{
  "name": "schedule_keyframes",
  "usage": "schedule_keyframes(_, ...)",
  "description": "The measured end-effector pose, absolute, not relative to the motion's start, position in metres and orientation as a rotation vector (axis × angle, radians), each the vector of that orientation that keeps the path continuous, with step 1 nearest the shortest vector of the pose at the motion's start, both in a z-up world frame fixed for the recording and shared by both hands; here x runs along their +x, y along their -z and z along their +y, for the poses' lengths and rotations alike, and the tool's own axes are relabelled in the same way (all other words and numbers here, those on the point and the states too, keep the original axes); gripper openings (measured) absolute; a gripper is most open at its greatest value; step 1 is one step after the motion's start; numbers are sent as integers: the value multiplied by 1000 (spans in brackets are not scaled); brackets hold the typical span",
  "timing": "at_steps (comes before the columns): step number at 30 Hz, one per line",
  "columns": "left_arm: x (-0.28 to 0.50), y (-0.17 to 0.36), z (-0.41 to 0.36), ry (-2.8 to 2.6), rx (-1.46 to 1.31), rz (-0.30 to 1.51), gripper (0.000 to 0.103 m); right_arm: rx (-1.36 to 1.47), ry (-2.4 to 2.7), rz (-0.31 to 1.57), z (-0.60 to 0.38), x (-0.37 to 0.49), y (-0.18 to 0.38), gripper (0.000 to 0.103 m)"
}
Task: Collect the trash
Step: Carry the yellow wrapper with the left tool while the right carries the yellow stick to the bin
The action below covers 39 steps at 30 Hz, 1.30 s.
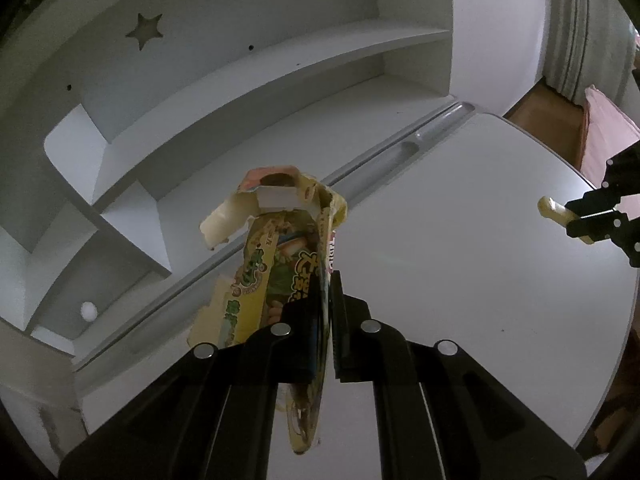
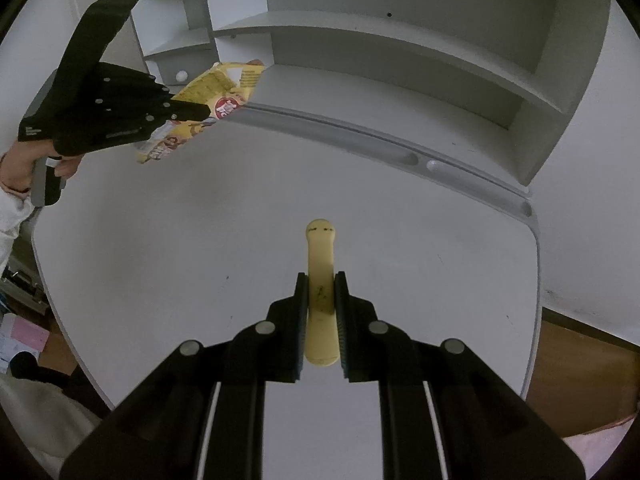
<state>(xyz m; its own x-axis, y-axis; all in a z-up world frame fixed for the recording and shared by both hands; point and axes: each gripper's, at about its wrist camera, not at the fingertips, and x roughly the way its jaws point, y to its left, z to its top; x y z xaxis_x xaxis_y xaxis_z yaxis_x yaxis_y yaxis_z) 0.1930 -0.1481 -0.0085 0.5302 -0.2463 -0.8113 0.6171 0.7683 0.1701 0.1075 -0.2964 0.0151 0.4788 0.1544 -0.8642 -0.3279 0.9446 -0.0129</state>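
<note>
Jaws on both sides are clamped down: the left gripper [image 1: 326, 280] pinches a torn yellow snack box [image 1: 280, 264] flat between its pads, and the right gripper [image 2: 321, 280] squeezes a pale yellow stick [image 2: 320, 276] that pokes out toward 12 o'clock past the tips. Both point steeply down at the white tabletop [image 2: 200, 240], with box and stick held up off it. From the right wrist, the left gripper sits around 10 o'clock, a hand [image 2: 24, 172] wrapped on its grey handle, white sleeve [image 2: 12, 216] below. Behind the tabletop runs a grey groove [image 2: 400, 148], then white shelving [image 1: 240, 60] with a star cutout [image 1: 145, 30]. Small white ball [image 1: 89, 311] in a lower cubby. Wood floor [image 2: 580, 380] at 4 o'clock.
</note>
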Motion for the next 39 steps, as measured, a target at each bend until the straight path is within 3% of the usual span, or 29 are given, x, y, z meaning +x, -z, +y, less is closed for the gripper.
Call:
schedule_keyframes(22, 166, 6, -178, 620, 446, 871, 4, -102, -199, 1004, -330, 80, -13, 14)
schedule_keyframes(32, 24, -21, -335, 1107, 360, 790, 4, 154, 99, 890, -471, -101, -62, 14)
schedule_keyframes(35, -46, -13, -402, 1298, 414, 788, 4, 241, 223, 892, -514, -169, -48, 14)
schedule_keyframes(39, -131, 33, -483, 1476, 534, 866, 4, 425, 337, 949, -570, -241, 14, 14)
